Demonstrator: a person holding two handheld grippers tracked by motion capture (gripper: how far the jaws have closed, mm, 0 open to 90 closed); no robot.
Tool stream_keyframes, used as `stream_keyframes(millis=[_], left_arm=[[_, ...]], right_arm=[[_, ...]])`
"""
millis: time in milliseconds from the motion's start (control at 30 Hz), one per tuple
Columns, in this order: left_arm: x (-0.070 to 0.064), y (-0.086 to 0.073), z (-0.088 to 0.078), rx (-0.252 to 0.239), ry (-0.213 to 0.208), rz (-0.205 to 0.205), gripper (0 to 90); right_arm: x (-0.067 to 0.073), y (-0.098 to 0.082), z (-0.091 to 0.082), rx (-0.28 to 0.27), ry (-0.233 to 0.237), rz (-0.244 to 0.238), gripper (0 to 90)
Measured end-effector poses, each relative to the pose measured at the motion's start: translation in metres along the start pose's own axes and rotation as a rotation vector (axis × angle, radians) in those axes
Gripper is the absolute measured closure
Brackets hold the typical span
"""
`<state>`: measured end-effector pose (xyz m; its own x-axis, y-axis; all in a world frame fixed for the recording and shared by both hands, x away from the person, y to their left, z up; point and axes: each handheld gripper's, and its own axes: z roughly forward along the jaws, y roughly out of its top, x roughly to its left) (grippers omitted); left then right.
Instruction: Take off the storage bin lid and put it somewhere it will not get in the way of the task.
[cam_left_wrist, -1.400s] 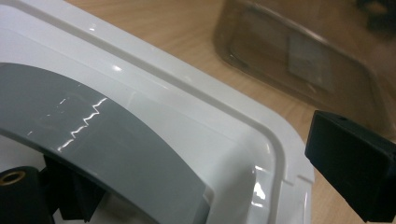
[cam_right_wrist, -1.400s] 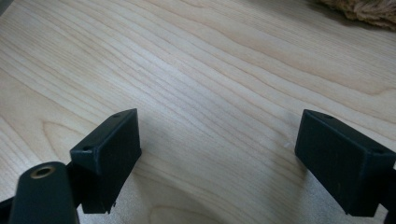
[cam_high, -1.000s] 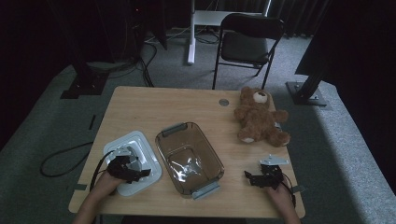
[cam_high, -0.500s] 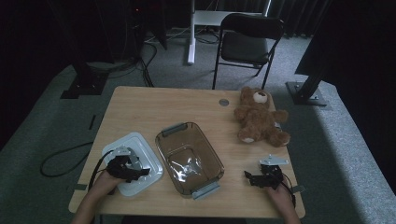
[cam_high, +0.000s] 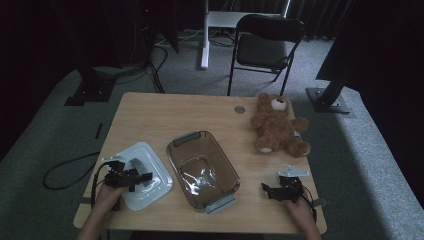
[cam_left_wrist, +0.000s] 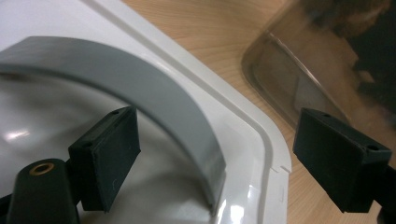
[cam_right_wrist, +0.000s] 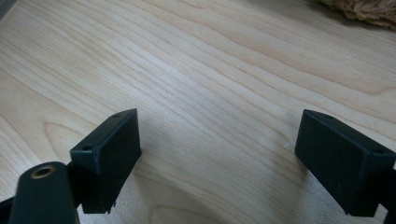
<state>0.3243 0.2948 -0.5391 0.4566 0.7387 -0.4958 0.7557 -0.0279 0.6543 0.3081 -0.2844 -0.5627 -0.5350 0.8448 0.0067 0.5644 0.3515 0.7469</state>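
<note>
A white lid (cam_high: 156, 170) with a grey arched handle (cam_left_wrist: 154, 93) lies at the table's near left. My left gripper (cam_high: 145, 177) hovers low over it. The jaws have just been closing and straddle the handle, but the pads do not press on it, so the left gripper (cam_left_wrist: 224, 158) is open. Just right of the lid stands a clear, brownish container (cam_high: 172, 150), its blurred corner (cam_left_wrist: 299, 70) also beyond the lid. A brown teddy bear (cam_high: 277, 127) lies at the far right. My right gripper (cam_high: 265, 189) rests near the front right edge; the right gripper (cam_right_wrist: 217, 158) is open over bare wood.
The wooden table (cam_high: 165, 115) has a round grommet (cam_high: 240, 109) near its back edge. A black folding chair (cam_high: 267, 45) stands behind it and a cable (cam_high: 65, 170) loops on the floor at the left. A bit of the bear's fur (cam_right_wrist: 364, 9) shows far ahead of the right jaws.
The left gripper has edged slightly farther over the white lid. The right gripper, container and bear have not moved.
</note>
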Motion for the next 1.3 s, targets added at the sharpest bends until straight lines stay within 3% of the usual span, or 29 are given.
stream_keyframes(millis=[267, 433, 633, 767, 900, 1033, 1100, 1200, 1300], left_arm=[[0.002, -0.005, -0.016, -0.057, 0.088, -0.006, 15.6], [-0.001, -0.010, -0.024, -0.057, 0.173, 0.033, 15.5], [-0.003, -0.017, -0.033, -0.068, 0.226, 0.048, 15.5], [-0.005, -0.021, -0.036, -0.079, 0.242, 0.077, 15.5], [-0.008, -0.025, -0.038, -0.085, 0.287, 0.132, 15.5], [-0.010, -0.029, -0.040, -0.084, 0.321, 0.177, 15.4], [-0.012, -0.031, -0.040, -0.078, 0.364, 0.216, 12.0], [-0.014, -0.033, -0.043, -0.079, 0.397, 0.238, 11.1], [-0.012, -0.037, -0.048, -0.088, 0.420, 0.230, 10.6]], right_arm=[[0.000, 0.000, 0.000, 0.001, -0.002, -0.002, 13.4], [0.000, 0.000, 0.000, 0.001, -0.002, -0.002, 13.3], [0.001, 0.000, 0.000, 0.002, -0.004, -0.004, 13.3], [0.001, 0.000, 0.000, 0.002, -0.005, -0.004, 13.3], [0.001, 0.000, 0.000, 0.002, -0.003, -0.003, 13.3], [-0.002, 0.000, -0.001, -0.007, 0.008, 0.032, 13.4], [-0.003, 0.000, -0.003, -0.024, 0.026, 0.059, 13.2], [-0.003, 0.003, -0.010, -0.023, -0.034, 0.041, 12.9], [-0.013, 0.013, -0.025, -0.080, -0.055, 0.106, 12.4]])
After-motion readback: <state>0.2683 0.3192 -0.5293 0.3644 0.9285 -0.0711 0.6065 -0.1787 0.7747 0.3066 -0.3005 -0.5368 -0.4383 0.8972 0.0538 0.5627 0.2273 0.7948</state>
